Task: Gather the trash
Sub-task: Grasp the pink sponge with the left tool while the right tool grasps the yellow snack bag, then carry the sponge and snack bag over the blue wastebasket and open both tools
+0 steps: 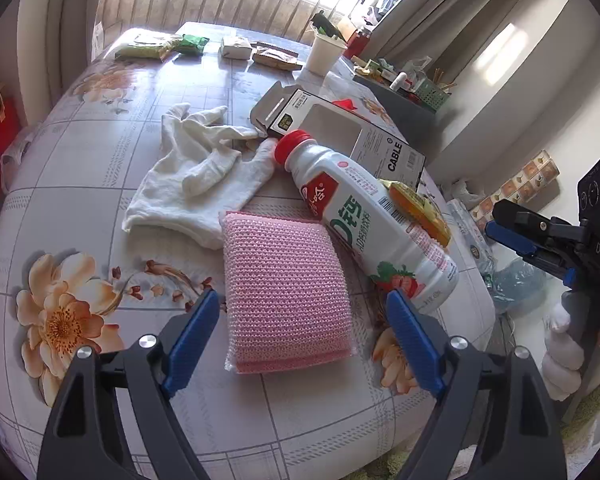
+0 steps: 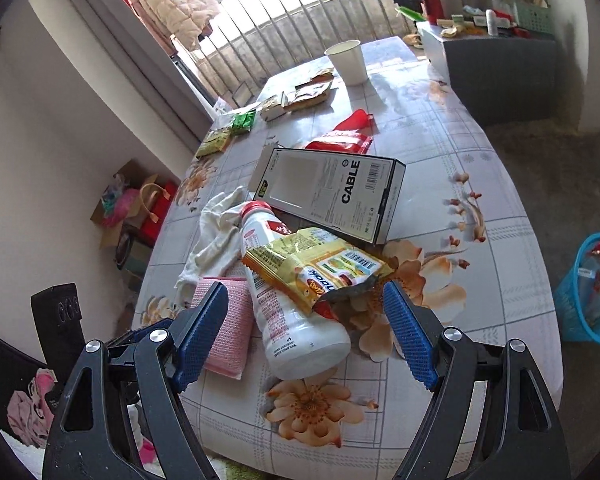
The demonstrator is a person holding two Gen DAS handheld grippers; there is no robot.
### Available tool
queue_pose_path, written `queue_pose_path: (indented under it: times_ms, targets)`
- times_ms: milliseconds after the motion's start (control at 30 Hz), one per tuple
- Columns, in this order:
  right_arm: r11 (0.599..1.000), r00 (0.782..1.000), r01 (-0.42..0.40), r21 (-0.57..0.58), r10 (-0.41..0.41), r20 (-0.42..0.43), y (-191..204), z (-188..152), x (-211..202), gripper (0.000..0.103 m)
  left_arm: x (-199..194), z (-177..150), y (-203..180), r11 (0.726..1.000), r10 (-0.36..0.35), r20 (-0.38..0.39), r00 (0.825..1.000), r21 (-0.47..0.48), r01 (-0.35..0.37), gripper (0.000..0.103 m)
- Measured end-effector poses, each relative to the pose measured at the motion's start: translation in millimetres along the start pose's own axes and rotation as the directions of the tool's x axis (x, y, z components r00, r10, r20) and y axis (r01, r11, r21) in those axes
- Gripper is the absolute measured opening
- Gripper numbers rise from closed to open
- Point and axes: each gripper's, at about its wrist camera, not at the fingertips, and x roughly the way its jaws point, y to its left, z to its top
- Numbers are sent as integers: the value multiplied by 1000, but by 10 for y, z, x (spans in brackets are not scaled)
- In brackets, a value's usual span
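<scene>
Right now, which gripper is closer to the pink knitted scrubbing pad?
Left. The left gripper hangs open right over the pink knitted scrubbing pad, fingers either side. The right gripper is open around the white plastic bottle, with the pad just beside it.

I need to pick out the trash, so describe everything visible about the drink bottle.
The drink bottle is white plastic with a red screw cap, still on, and a label showing green characters and strawberries. It lies on its side on the floral tablecloth, cap toward the white glove. A yellow snack wrapper lies over it, and the pink scrubbing pad sits alongside. No hand-held gripper touches it.
</scene>
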Motion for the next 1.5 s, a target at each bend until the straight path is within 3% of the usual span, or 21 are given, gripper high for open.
queue_pose_path:
  times_ms: [267, 467, 800, 1133, 1500]
  targets:
    - [987, 998, 52, -152, -57, -29, 237, 77, 336, 76, 237, 60, -166, 992, 101, -32, 994, 80, -98, 91]
    - [974, 994, 84, -209, -98, -57, 273, 70, 554, 76, 400, 56, -162, 988, 146, -75, 986, 64, -142, 92]
    - [973, 991, 93, -210, -112, -77, 233, 46, 576, 52, 504, -20, -167, 975, 209, -90, 974, 102, -199, 92]
    - [975, 991, 96, -199, -112, -72, 246, 34, 495, 39, 479, -62, -174, 979, 187, -98, 977, 103, -177, 83]
    - [988, 996, 70, -135, -77, -49, 147, 44, 319, 27, 351, -70, -119, 988, 147, -80, 986, 68, -142, 81]
